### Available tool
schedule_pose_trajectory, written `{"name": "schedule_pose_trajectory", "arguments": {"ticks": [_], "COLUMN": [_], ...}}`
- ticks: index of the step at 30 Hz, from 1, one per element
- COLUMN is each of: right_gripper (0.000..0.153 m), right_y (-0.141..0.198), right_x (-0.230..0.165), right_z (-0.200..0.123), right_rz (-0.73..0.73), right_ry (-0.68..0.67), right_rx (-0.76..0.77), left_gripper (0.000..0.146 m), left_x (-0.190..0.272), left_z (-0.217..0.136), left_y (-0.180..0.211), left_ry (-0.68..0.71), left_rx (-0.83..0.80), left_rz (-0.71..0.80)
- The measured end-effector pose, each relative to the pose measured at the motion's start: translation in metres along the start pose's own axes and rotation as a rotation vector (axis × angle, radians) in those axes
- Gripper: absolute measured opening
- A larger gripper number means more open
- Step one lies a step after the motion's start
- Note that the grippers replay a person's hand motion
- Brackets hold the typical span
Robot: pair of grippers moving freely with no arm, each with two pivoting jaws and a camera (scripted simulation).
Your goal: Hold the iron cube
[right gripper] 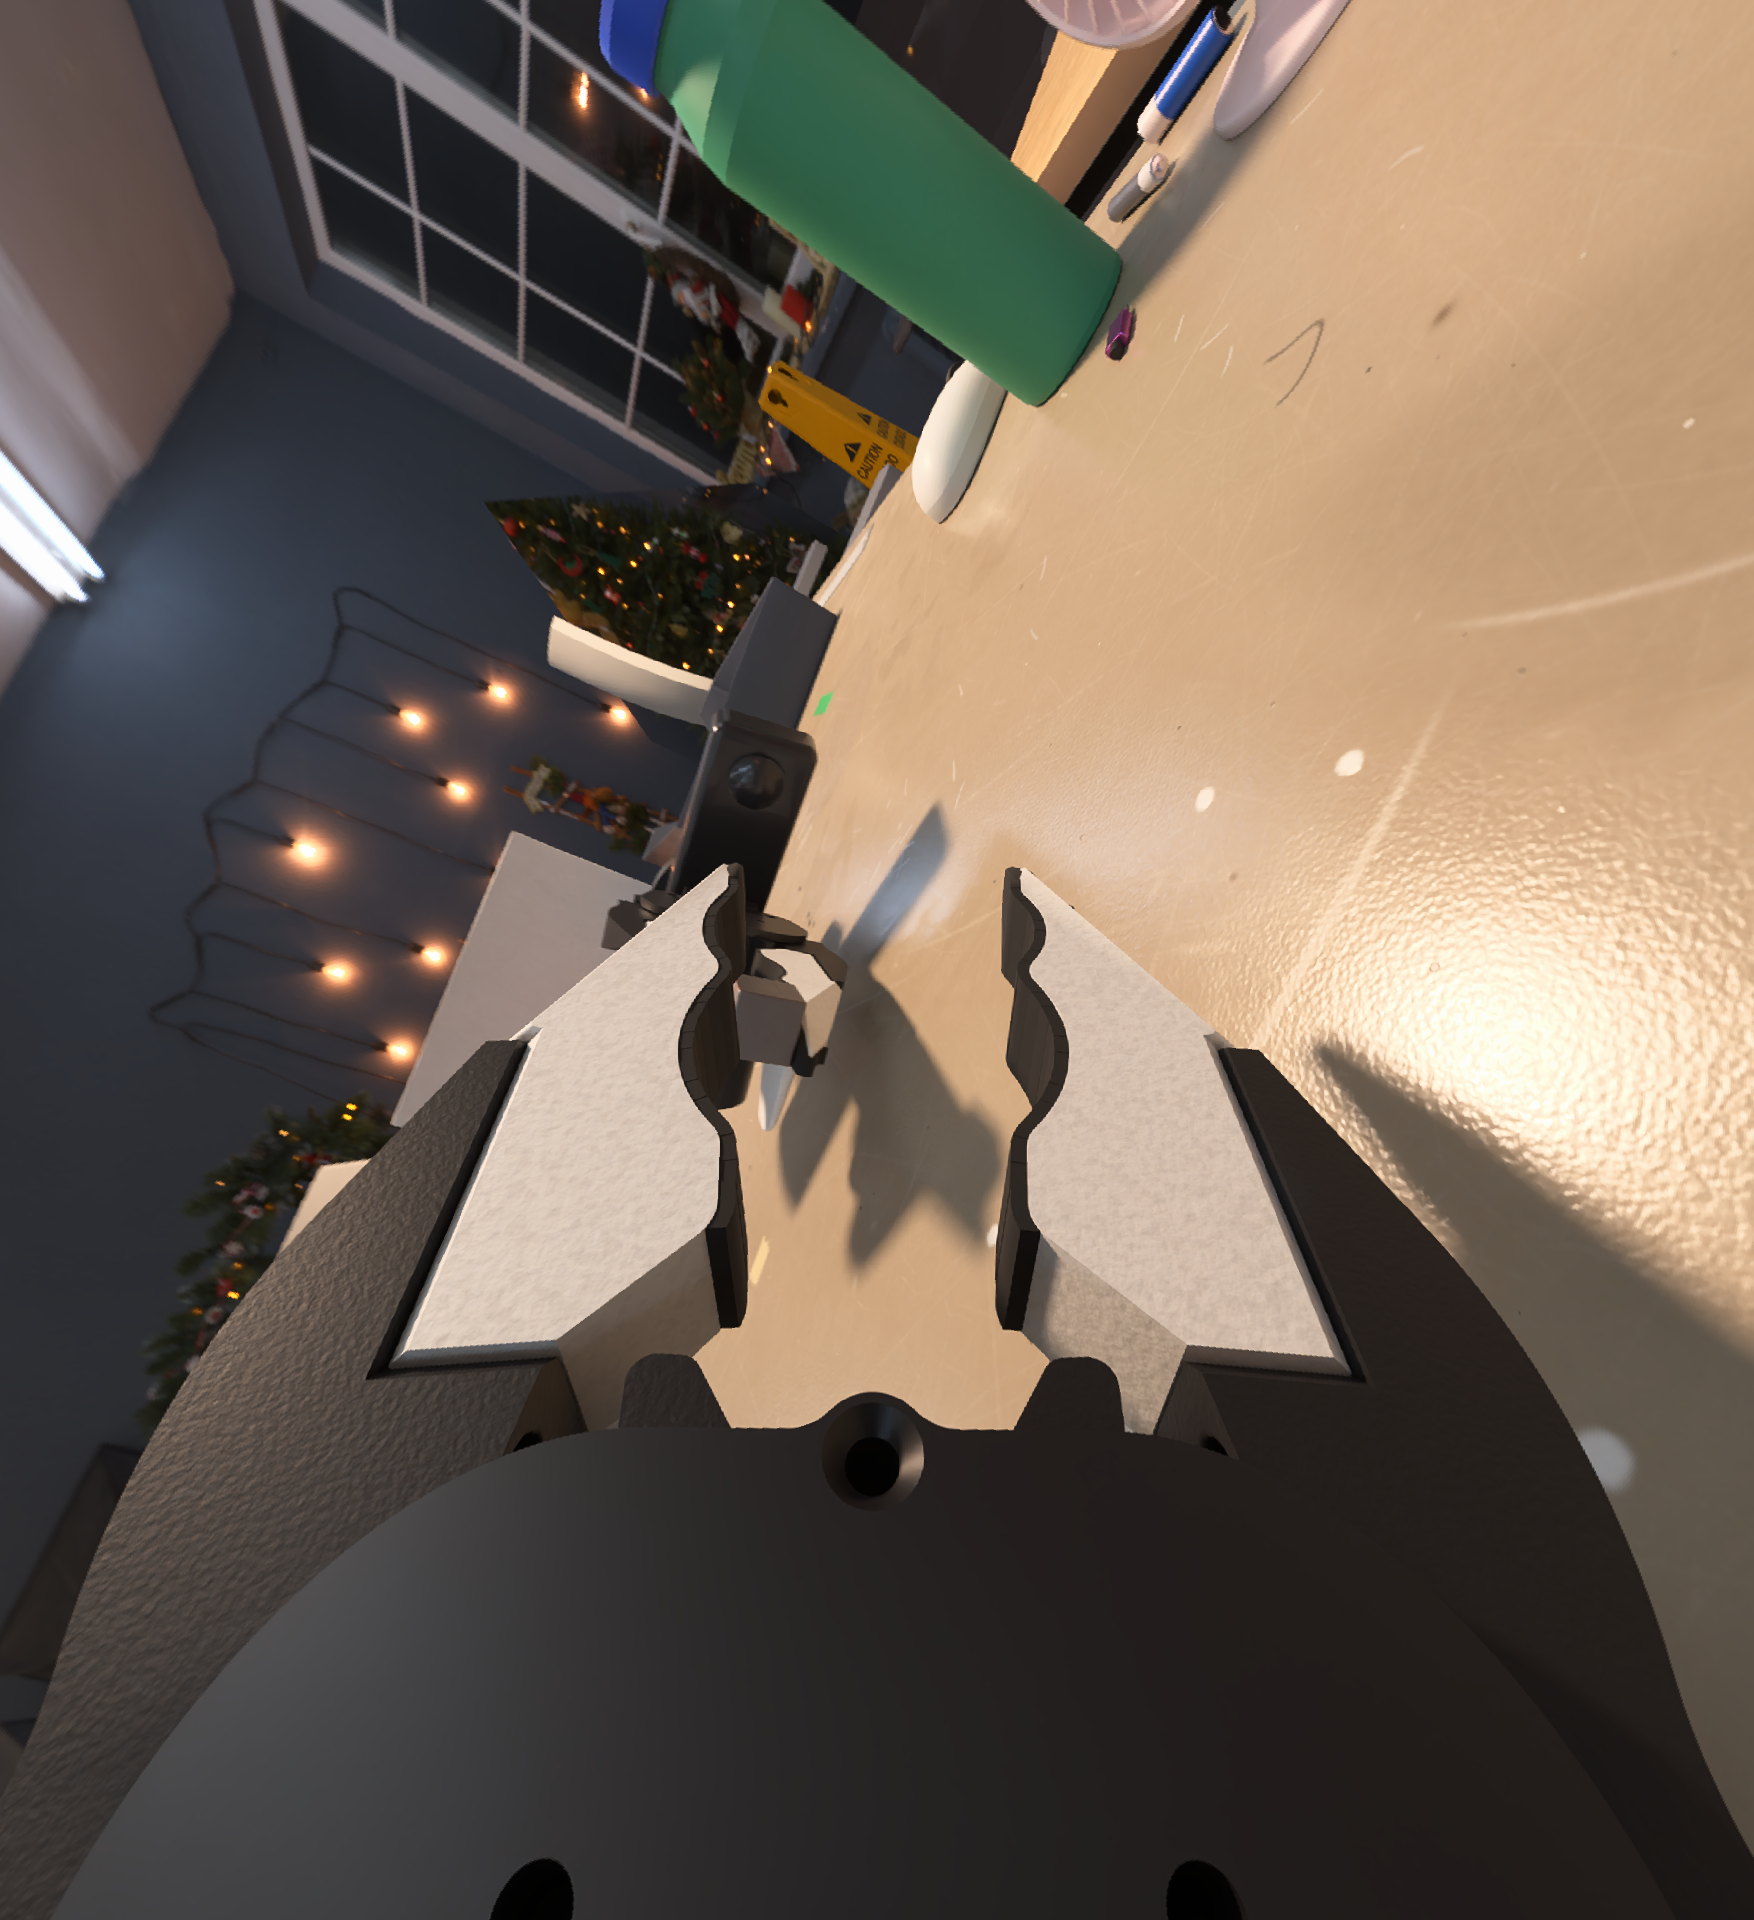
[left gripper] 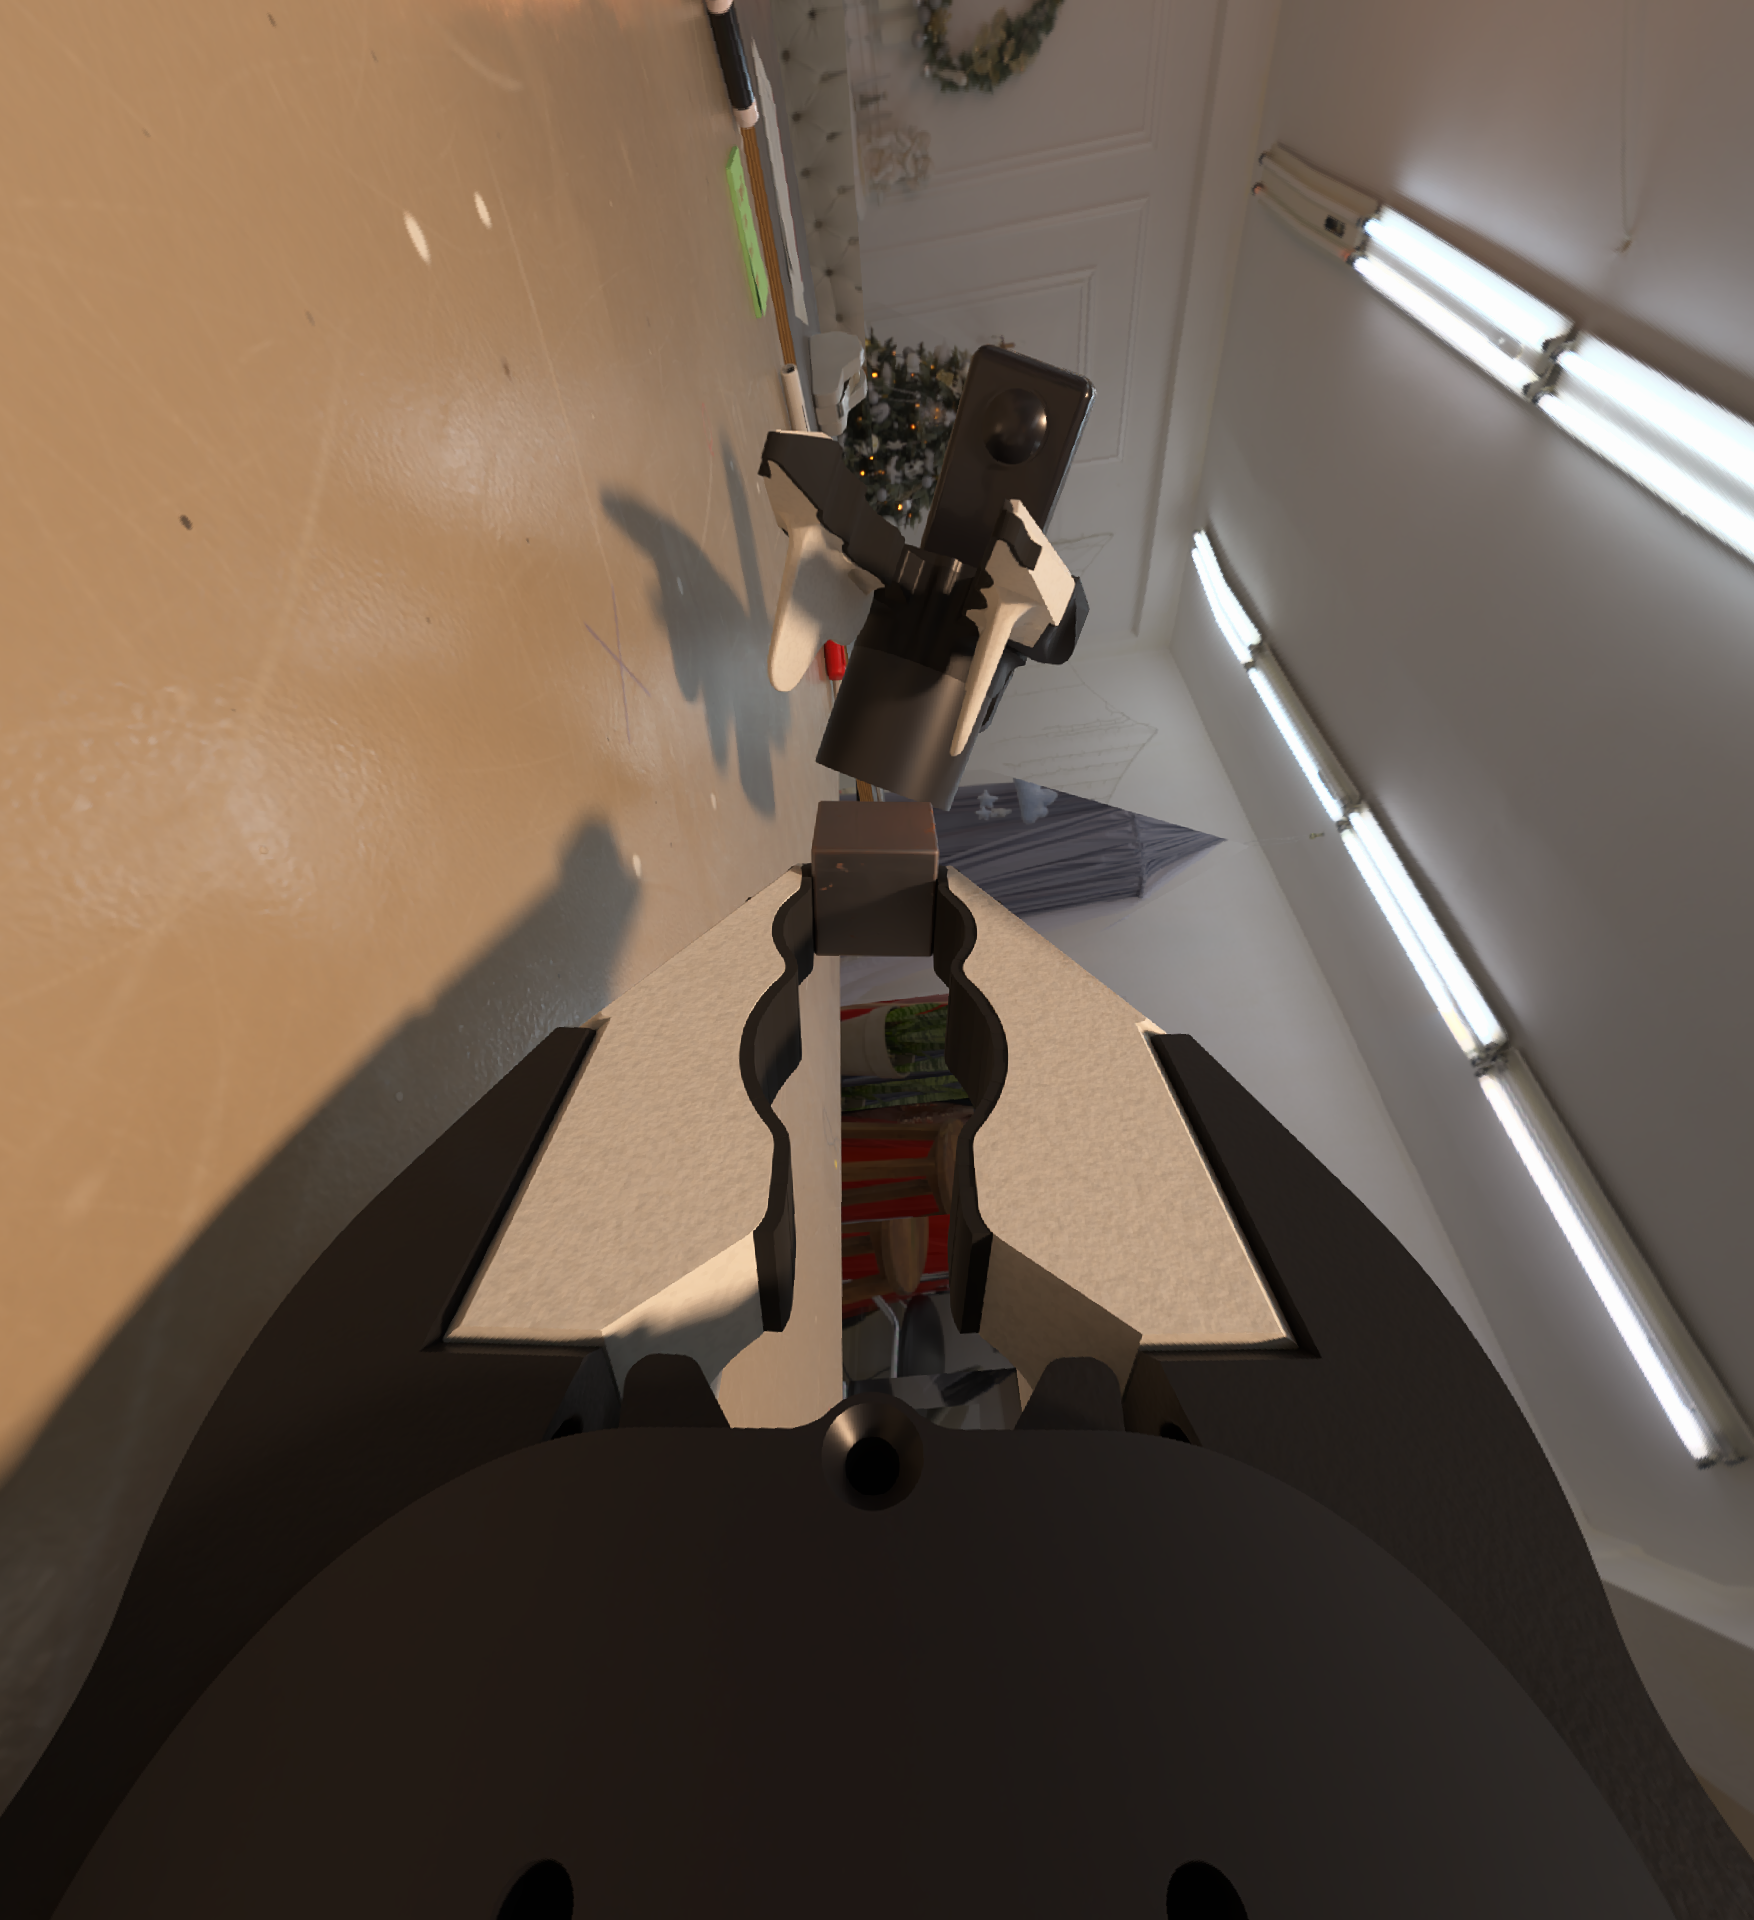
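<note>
The iron cube is a small dull grey-brown block. My left gripper is shut on it at the fingertips and holds it off the tan table. The cube also shows small in the right wrist view, held by the far left gripper. My right gripper is open and empty, facing the cube from a short distance. In the left wrist view the right gripper shows beyond the cube, its jaws spread wide.
A large green bottle with a blue cap stands on the table, with a white oval object, pens and a small purple item near it. A small red item and a green strip lie farther off.
</note>
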State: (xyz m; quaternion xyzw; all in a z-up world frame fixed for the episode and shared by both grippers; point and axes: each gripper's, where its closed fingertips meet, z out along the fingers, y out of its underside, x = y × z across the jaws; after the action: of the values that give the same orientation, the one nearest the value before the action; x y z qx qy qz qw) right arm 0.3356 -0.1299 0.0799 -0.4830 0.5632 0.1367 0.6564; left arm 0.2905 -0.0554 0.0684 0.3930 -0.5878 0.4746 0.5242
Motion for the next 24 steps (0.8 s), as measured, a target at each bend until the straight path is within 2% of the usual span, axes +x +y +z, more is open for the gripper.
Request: {"name": "schedule_pose_trajectory", "arguments": {"ticks": [4,11,15,19,22,24], "right_gripper": [0.05,0.047,0.047,0.047,0.047,0.041], "right_y": [-0.001,0.011,0.018,0.034,0.044,0.054], "right_x": [0.001,-0.002,-0.005,-0.001,-0.003,-0.006], "right_z": [-0.005,-0.003,-0.004,-0.003,0.0,0.002], "right_rz": [0.042,-0.014,0.001,-0.006,-0.028,-0.047], "right_ry": [-0.018,0.016,0.005,0.038,0.037,0.009], "right_rx": [0.015,-0.037,-0.046,-0.137,-0.189,-0.253], "left_gripper": [0.022,0.022,0.022,0.022,0.022,0.022], "left_x": [-0.003,0.003,0.004,0.026,0.03,0.031], "left_z": [0.002,0.005,0.002,0.001,-0.005,-0.008], "left_y": [0.001,0.004,0.003,-0.006,-0.007,-0.011], "left_ry": [0.0,0.02,0.0,0.031,-0.022,-0.028], "left_rx": [-0.021,-0.053,-0.06,-0.004,-0.021,-0.007], "left_rz": [-0.005,-0.005,0.003,0.035,0.076,0.067]}}
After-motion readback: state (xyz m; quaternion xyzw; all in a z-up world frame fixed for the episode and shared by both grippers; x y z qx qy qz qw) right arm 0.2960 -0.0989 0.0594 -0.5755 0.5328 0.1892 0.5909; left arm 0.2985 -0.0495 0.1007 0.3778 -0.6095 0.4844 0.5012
